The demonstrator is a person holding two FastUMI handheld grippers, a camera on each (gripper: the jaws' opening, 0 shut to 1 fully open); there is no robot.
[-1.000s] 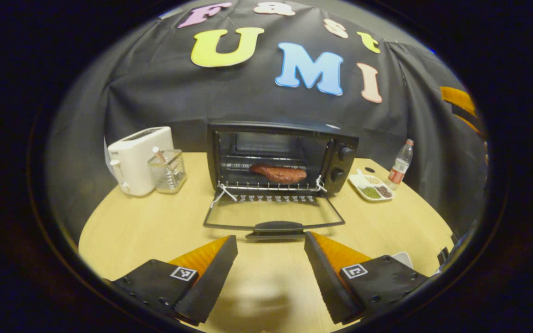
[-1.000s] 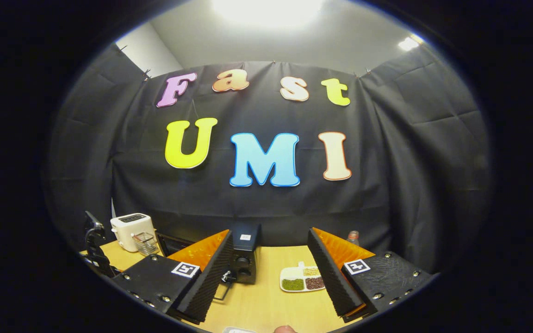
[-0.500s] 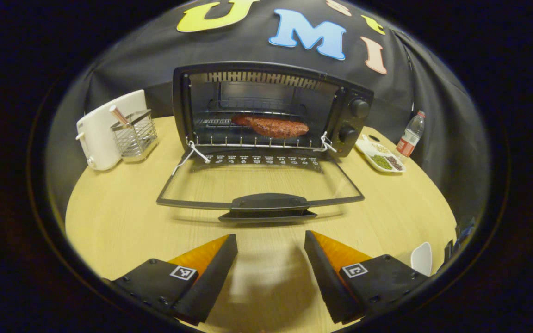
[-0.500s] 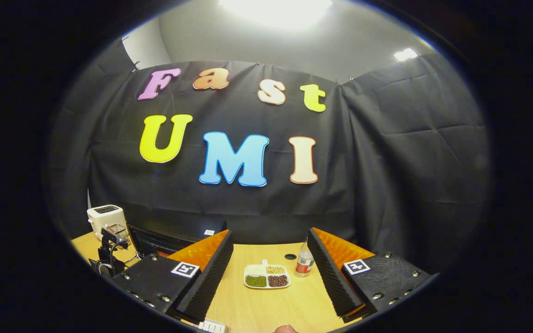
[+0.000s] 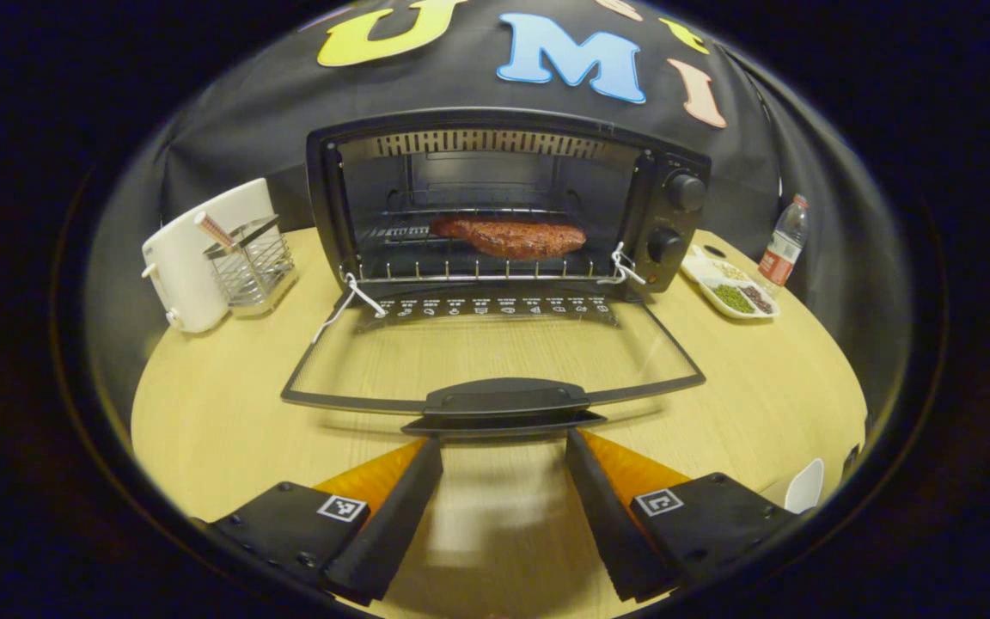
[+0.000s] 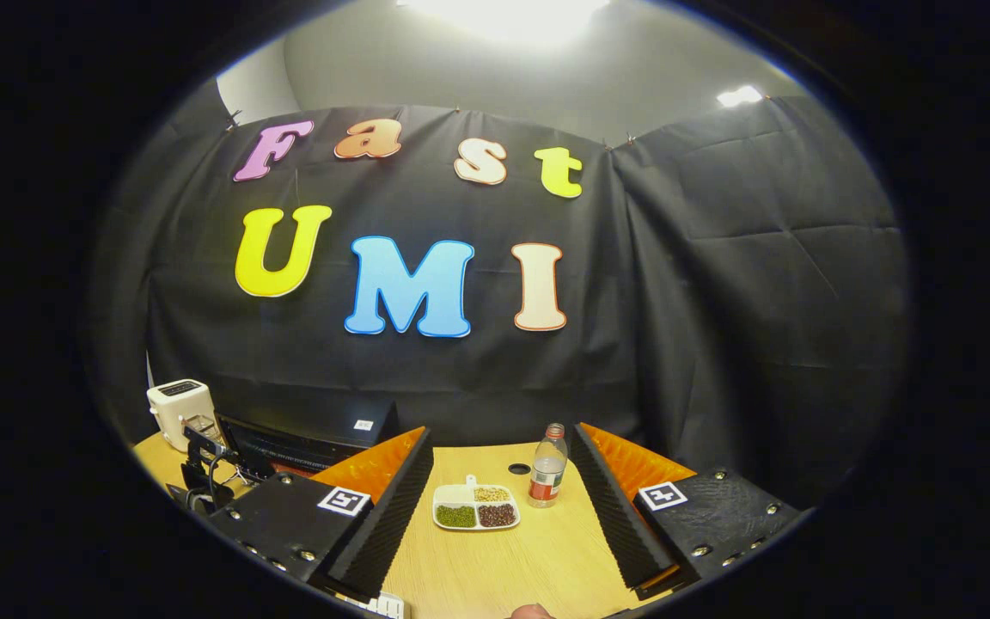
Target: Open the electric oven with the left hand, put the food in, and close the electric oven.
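Looking along your left hand-held gripper (image 5: 502, 447) in the left gripper view, you have its fingers spread wide with nothing between them, their tips just short of the black door handle (image 5: 505, 401). The electric oven (image 5: 508, 202) stands on the wooden tabletop (image 5: 211, 413) with its glass door (image 5: 495, 348) folded down flat toward you. The food (image 5: 508, 237), a reddish-brown piece, lies on the wire rack (image 5: 478, 266) inside the oven. A white toaster (image 5: 190, 254) and a wire holder (image 5: 250, 258) sit to the oven's left; a divided dish (image 5: 731, 288) and a bottle (image 5: 783, 254) sit to its right.

In the right gripper view, your right hand-held gripper (image 6: 502, 447) is also spread and empty, held above the tabletop well apart from the oven (image 6: 306, 438), which shows at the left edge. The divided dish (image 6: 473, 507) and the bottle (image 6: 546, 464) lie ahead between its fingers.
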